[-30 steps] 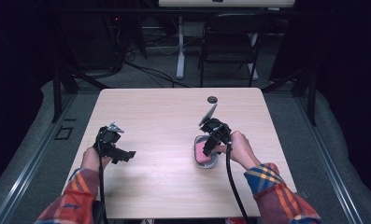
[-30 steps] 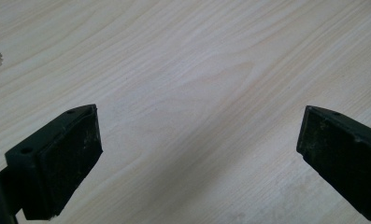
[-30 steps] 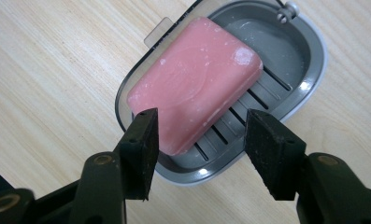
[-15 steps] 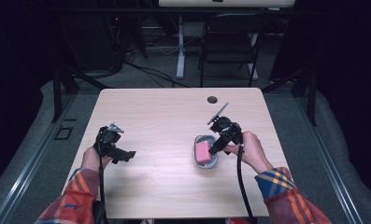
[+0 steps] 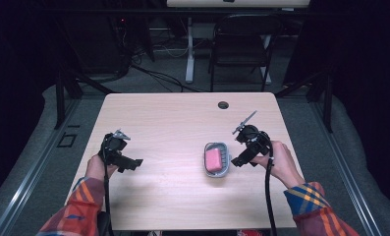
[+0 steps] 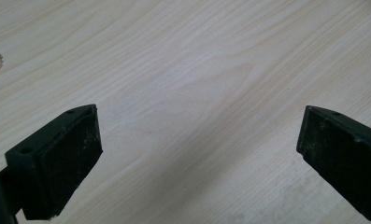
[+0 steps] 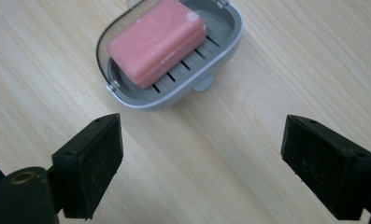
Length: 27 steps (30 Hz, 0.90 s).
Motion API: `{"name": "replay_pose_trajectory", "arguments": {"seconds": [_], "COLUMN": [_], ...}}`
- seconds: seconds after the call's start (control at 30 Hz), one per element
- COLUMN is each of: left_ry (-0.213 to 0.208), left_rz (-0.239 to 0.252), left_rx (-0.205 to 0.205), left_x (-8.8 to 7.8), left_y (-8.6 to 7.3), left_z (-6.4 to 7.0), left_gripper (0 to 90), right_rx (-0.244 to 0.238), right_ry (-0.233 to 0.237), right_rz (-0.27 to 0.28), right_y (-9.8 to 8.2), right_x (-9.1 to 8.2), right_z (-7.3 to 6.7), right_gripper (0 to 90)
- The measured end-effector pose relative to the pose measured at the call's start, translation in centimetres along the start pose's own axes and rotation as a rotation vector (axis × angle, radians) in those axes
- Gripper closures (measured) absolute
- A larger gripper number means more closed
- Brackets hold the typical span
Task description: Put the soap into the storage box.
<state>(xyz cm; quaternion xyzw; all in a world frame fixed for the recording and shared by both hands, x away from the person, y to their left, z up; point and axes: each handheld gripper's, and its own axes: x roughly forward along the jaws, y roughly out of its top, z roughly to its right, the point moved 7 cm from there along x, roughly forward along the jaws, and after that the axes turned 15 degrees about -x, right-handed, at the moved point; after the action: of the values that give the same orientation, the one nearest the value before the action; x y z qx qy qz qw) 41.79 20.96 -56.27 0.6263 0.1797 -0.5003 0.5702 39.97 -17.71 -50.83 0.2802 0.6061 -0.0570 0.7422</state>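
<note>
A pink bar of soap (image 5: 212,160) lies in a grey slotted soap dish (image 5: 224,162) on the wooden table (image 5: 173,123), right of centre. My right gripper (image 5: 237,161) hovers just right of the dish, apart from it. Its jaws have just been opening and stand open with nothing between them. In the right gripper view the soap (image 7: 157,41) and the dish (image 7: 192,86) lie beyond the right gripper (image 7: 202,163). My left gripper (image 5: 132,164) rests open at the table's left. In the left gripper view, bare wood lies between the jaws of the left gripper (image 6: 197,158).
A small dark hole (image 5: 223,104) sits in the tabletop near the far edge. A folding chair (image 5: 241,44) and a desk leg (image 5: 189,49) stand behind the table. Dark floor and cables surround it.
My right gripper has drawn back to the right from over the dish, leaving the soap in it. The left gripper has stayed put.
</note>
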Motion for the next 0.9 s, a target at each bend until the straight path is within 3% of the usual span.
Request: {"name": "replay_pose_trajectory", "arguments": {"seconds": [0.1, 0.27, 0.37, 0.47, 0.83, 0.9], "left_ry": [-0.003, 0.0, 0.0, 0.001, 0.001, 0.002], "left_rz": [-0.003, 0.0, -0.003, -0.001, -0.004, -0.003], "left_rx": [-0.002, -0.001, 0.0, -0.001, -0.002, -0.003], "left_x": [0.0, 0.0, 0.0, 0.0, 0.0, 0.0], "left_y": [0.0, 0.0, 0.0, 0.0, 0.0, 0.0], "left_z": [0.0, 0.0, 0.0, 0.0, 0.0, 0.0], "left_gripper": [0.0, 0.0, 0.0, 0.0, 0.0, 0.0], "right_rx": [-0.01, 0.023, 0.018, 0.031, 0.104, 0.098], "right_ry": [-0.012, -0.032, -0.034, -0.043, -0.057, -0.057], "right_rz": [-0.018, -0.007, -0.026, -0.046, -0.044, -0.073], "right_y": [-1.0, -2.6, -3.4, -4.9, -9.0, -9.8], "right_x": [-0.3, -0.4, -0.5, -0.3, 0.7, 0.8], "right_z": [0.3, 0.7, 1.0, 1.3, 2.0, 2.1], "right_gripper": [9.1, 5.0, 3.5, 1.7, 0.0, 0.0]}}
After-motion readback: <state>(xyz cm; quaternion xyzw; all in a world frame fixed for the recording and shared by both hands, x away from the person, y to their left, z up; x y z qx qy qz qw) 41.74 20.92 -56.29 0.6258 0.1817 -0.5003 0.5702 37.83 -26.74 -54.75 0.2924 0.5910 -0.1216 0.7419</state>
